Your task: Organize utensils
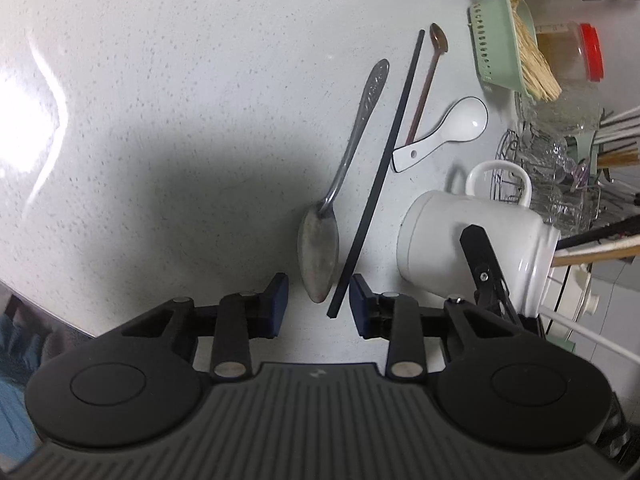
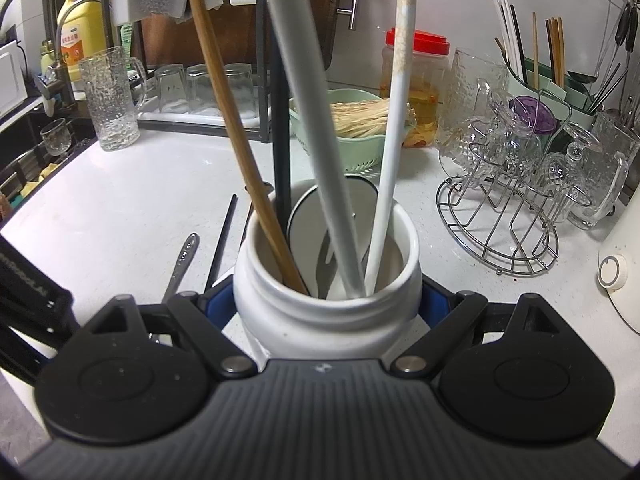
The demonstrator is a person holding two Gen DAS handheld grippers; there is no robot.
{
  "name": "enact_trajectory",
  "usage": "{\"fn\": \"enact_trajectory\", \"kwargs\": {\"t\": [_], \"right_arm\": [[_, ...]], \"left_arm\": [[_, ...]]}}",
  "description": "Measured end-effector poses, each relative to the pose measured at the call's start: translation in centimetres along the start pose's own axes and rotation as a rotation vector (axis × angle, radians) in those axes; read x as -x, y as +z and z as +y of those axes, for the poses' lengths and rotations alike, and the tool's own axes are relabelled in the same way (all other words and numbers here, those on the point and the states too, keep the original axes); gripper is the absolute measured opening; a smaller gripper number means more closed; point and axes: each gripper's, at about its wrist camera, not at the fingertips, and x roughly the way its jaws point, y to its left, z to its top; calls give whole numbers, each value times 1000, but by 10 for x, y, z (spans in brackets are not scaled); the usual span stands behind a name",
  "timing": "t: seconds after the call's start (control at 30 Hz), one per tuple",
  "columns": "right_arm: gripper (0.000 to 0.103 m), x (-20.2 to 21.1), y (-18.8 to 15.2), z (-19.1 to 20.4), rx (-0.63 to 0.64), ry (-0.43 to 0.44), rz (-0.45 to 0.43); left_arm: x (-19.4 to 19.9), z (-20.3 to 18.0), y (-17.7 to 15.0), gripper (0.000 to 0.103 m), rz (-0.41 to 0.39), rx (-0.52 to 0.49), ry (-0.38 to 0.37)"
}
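White speckled stone worktop (image 1: pixel 180 100), with the white jar (image 1: pixel 460 240) as the landmark for everything below.

Jar: held by the right hand-held gripper (image 2: pixel 326 304), blue pads on either side of its body just below the neck, jaws wide because the jar is wide. It already carries a wooden stick (image 2: pixel 236 128), a grey handle (image 2: pixel 308 112), a white handle (image 2: pixel 394 120) and a round white piece behind them.

Loose on the worktop beside the jar: a black chopstick (image 1: pixel 384 160) nearest it, then a steel spoon (image 1: pixel 320 248). Beyond the jar, a white soup spoon (image 1: pixel 452 128) and a thin brown spoon (image 1: pixel 430 72).

Left hand-held gripper (image 1: pixel 319 304): part open, holding nothing. Chopstick end and spoon bowl both sit between its pads.

Risks, as I judge them:
- Closing here could catch spoon and chopstick together, or pinch the chopstick by its very end so it swings or slips.
- The long handles lean out of the jar; a careless approach could knock them or tip the jar in its grip.
- The glasses on the wire rack (image 2: pixel 500 216) stand near the jar; a wide swing could hit them.

Views: only the left wrist view shows the full row of loose utensils. Only the right wrist view shows the jar's contents, the grip on it, and the rack of glasses.
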Motion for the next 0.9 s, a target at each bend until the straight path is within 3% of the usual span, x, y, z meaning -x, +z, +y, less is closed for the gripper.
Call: {"fn": "enact_trajectory", "kwargs": {"t": [0.2,0.43,0.9], "right_arm": [[92,0,0,0,2,3,-1],[92,0,0,0,7,6,-2],[92,1,-1,-1,24,19,-7]], "left_arm": [[-1,0,0,26,-36,43,2],[-6,-2,-1,5,-57,24,34],[21,-39,-10,2,-66,-193,147]]}}
